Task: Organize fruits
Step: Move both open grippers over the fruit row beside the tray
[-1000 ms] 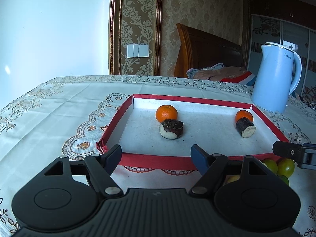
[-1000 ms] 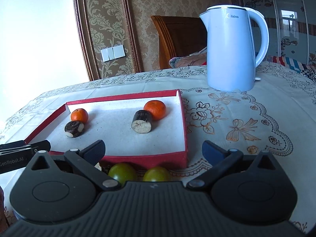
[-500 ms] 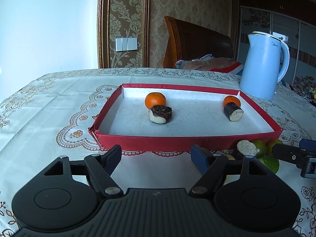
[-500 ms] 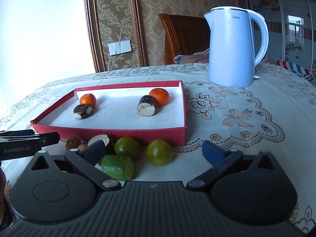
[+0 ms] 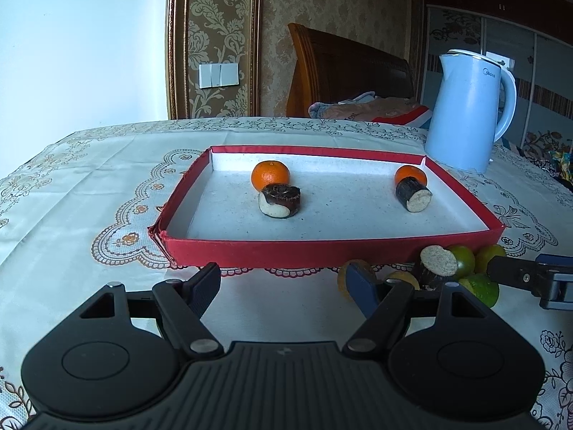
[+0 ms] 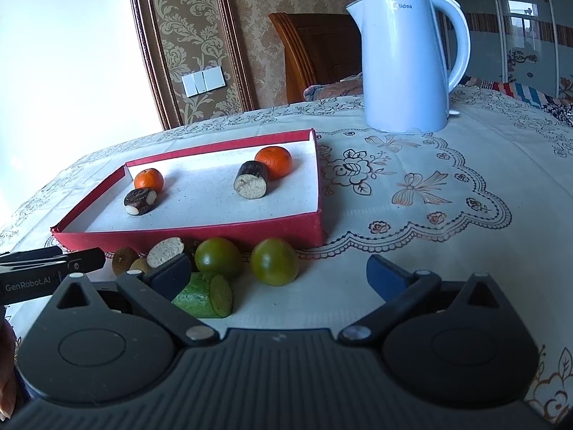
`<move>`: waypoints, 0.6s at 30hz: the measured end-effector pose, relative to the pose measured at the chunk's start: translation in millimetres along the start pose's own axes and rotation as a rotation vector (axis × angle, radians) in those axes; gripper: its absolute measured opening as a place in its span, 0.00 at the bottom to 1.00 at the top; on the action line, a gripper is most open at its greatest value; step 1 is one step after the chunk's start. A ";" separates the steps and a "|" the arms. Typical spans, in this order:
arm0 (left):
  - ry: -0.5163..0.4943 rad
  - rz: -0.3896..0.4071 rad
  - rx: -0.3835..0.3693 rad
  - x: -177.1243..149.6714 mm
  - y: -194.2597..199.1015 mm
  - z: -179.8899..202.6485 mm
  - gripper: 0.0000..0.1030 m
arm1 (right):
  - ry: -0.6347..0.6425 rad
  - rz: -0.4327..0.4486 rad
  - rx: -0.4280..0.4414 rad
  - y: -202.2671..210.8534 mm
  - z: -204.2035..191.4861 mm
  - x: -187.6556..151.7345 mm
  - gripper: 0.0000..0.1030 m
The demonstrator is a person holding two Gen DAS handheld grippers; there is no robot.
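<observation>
**Four pieces in the tray, more still outside**

The fruit is in two places. In the red tray (image 6: 200, 231) there are two pairs. At the left end an orange (image 6: 149, 179) sits right by a dark cut piece (image 6: 140, 201). At the right end a second orange (image 6: 274, 162) touches another dark cut piece (image 6: 251, 185). So it looks like part of the job is done.

The rest lies on the tablecloth (image 6: 429, 193), just in front of the tray's near wall. There are two round green fruits (image 6: 217, 258) (image 6: 274, 266), a cut green piece (image 6: 209, 295), a dark piece with a pale cut face (image 6: 165, 251) and two small brown fruits (image 6: 124, 260). These likely still need to go in.

The right gripper (image 6: 279, 274) is low, near the green fruits. Its jaws are spread wide and hold nothing. The left gripper (image 5: 284, 285) is near the tray's front wall. Its jaws are spread too, and empty.

A blue kettle (image 6: 408, 61) stands behind the tray.
</observation>
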State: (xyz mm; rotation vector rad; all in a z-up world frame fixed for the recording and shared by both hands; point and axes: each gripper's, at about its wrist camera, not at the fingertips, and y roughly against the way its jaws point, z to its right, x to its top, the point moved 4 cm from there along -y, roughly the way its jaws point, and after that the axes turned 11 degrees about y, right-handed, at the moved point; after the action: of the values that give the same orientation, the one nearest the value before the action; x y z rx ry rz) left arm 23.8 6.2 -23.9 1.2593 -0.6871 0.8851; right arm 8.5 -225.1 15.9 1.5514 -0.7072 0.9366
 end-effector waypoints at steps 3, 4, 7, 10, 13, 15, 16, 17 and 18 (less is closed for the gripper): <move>-0.037 -0.002 -0.020 -1.5 -0.3 8.0 0.75 | 0.004 -0.004 -0.001 -0.6 -0.9 -0.3 1.00; -0.051 -0.006 -0.016 -1.8 -1.8 10.3 0.75 | 0.004 -0.003 -0.001 -0.8 -1.1 -0.2 1.00; -0.071 -0.025 -0.017 -1.8 -7.2 15.2 0.75 | 0.007 -0.008 0.000 -1.5 -2.3 -0.4 1.00; -0.085 -0.025 -0.019 -1.2 -12.0 21.3 0.75 | 0.011 -0.012 0.002 -2.1 -2.9 -0.8 1.00; -0.119 -0.025 -0.012 -2.6 -15.6 28.3 0.75 | 0.012 -0.014 0.002 -2.8 -3.1 -1.0 1.00; -0.124 -0.019 -0.002 -3.2 -15.7 28.9 0.78 | 0.011 -0.014 0.003 -3.0 -3.1 -1.0 1.00; -0.117 -0.019 0.004 -3.2 -15.5 27.4 0.80 | 0.010 -0.015 0.003 -3.1 -3.2 -1.0 1.00; -0.106 -0.015 0.012 -2.6 -15.0 25.2 0.81 | 0.009 -0.014 0.003 -2.8 -3.1 -1.0 1.00; -0.088 -0.004 0.024 -1.6 -13.1 21.4 0.81 | 0.007 -0.014 0.003 -2.8 -2.9 -1.0 1.00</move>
State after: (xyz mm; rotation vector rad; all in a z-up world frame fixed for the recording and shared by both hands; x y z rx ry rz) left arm 34.9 -16.0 -27.7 1.3271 -0.7451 0.8403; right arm 9.8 -221.8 13.8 1.5538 -0.6893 0.9324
